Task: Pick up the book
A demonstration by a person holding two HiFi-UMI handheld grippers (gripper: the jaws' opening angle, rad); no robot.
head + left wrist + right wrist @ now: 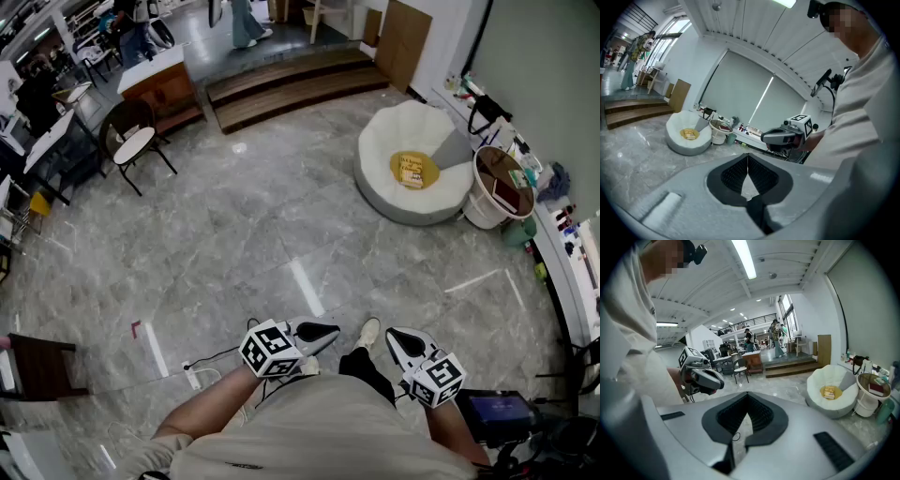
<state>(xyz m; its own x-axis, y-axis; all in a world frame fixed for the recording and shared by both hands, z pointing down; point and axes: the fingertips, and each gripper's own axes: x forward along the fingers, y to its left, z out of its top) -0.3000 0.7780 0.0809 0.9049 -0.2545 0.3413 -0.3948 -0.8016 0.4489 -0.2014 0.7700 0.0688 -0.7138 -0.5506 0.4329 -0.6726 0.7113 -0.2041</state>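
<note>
Sprawling floor (262, 220), book (412, 171) on far beanbag (386, 131)

No words, numbers or brand names can be read anywhere in the scene. The small yellow book (413, 171), lying far off to the right on the white shell-shaped cushion seat (394, 202), carries dark print on its cover, but it is too small to make out. The white cube (270, 349) on the left gripper (323, 331) and its twin on the right gripper (401, 339) bear only black square marker patterns, no letters.
</note>
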